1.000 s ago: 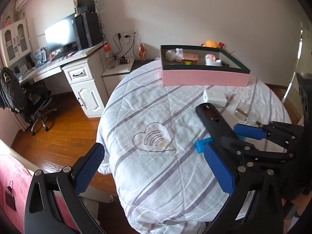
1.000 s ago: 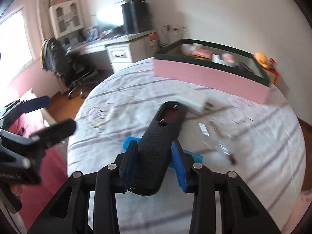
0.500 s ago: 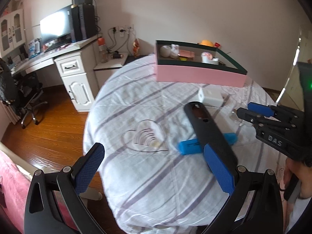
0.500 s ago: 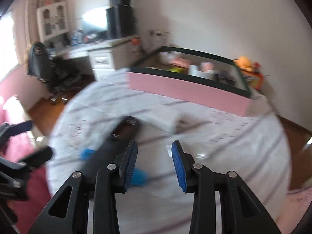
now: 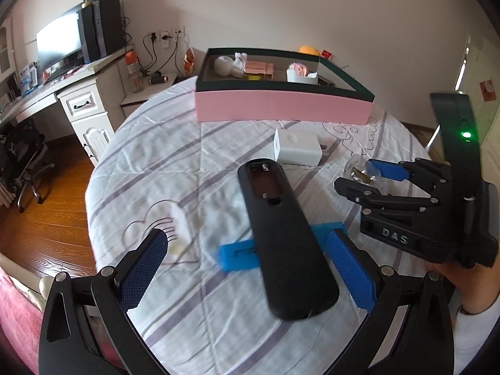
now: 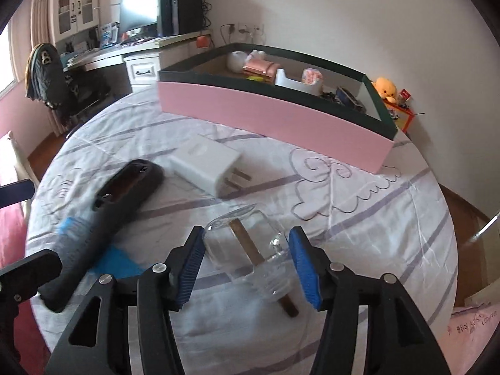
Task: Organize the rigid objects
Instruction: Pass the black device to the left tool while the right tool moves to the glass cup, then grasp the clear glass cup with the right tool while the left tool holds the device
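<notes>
A black remote (image 5: 282, 237) lies face down on the round bed-covered table, its battery bay open, across a blue flat piece (image 5: 240, 254). It lies between the fingers of my open left gripper (image 5: 247, 273), which is not closed on it. My right gripper (image 6: 248, 264) is open around a clear glass jar (image 6: 250, 250) lying on its side with a brown stick in it. The right gripper also shows in the left wrist view (image 5: 368, 175). A white charger (image 5: 297, 151) lies beyond the remote.
A pink box with a dark green rim (image 5: 281, 109) stands at the table's far side and holds several small items. A desk with a monitor (image 5: 59, 47) and an office chair (image 5: 22, 156) stand to the left.
My right gripper let go of the black remote, swung right and now straddles the glass jar. The remote now lies on the table between my left fingers. My left gripper moved closer to the table.
</notes>
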